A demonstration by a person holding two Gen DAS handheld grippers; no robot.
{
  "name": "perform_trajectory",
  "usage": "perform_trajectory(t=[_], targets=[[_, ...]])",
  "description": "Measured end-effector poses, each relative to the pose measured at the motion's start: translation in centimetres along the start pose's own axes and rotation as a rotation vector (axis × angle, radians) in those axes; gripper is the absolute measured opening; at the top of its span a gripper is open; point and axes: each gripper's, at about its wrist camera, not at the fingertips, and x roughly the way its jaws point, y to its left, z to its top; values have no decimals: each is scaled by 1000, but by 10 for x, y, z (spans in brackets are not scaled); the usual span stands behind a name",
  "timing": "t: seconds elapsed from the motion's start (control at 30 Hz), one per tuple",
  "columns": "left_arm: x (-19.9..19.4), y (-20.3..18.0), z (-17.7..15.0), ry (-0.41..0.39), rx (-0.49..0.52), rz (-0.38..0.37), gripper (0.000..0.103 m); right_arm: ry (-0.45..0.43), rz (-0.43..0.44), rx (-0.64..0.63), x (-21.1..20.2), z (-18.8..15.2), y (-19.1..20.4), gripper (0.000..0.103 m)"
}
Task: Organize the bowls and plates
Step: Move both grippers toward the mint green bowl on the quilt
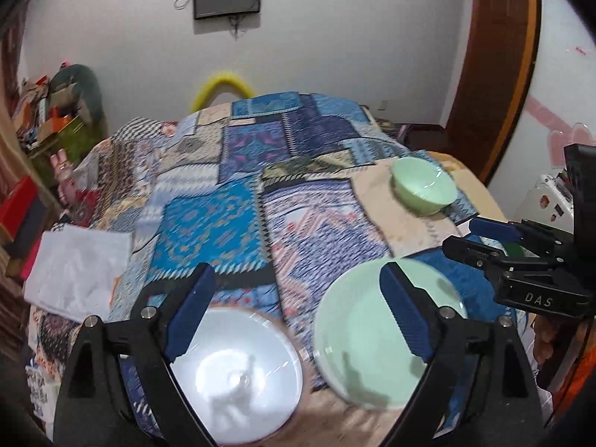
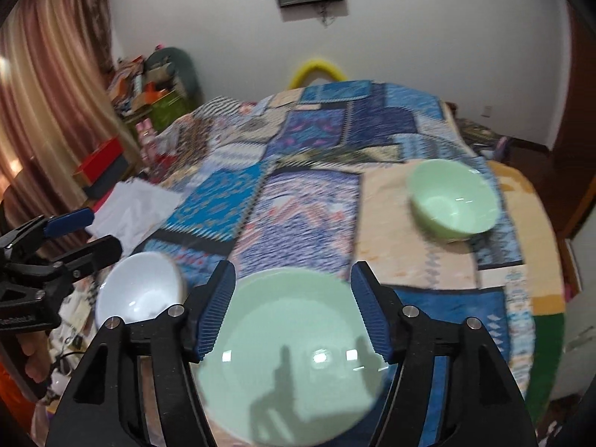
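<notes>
On the patchwork cloth, a white bowl [image 1: 238, 376] [image 2: 138, 290] stands at the near left. A pale green plate [image 1: 372, 335] [image 2: 294, 354] lies to its right. A pale green bowl [image 1: 424, 184] [image 2: 452, 199] sits farther back on the right. My left gripper [image 1: 296, 279] [image 2: 104, 229] hangs open above the gap between white bowl and plate, nothing between its blue pads [image 1: 190, 309]. My right gripper [image 2: 293, 272] [image 1: 460, 234] is open above the green plate, with its pads [image 2: 216, 309] apart from the plate's rim.
The quilt-covered table [image 1: 231, 171] drops away at the right and far edges. A white folded cloth [image 1: 78, 268] lies at its left edge. Beyond the left side are a red box [image 2: 100, 164], piled clutter [image 2: 149, 85] and a curtain [image 2: 44, 93]. A yellow hoop [image 1: 223, 85] rises behind the table.
</notes>
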Motion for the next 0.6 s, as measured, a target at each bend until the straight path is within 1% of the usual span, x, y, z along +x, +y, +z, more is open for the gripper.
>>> perform_trajectory(t=[0.07,0.13,0.37,0.6], targets=[[9,-11,10,4,14,-9,91,-10,-26,19,-3,4,-16,66],[18,-23,21,9,31,-14,91,-26,-57,37,-6,7,-33,73],[54,-59,47,30,95,-27,92,-37,-147,91,-4,13,-85,74],[102,-83,66,85,109,-60,92,-53,-213,183,11,21,-137,74]])
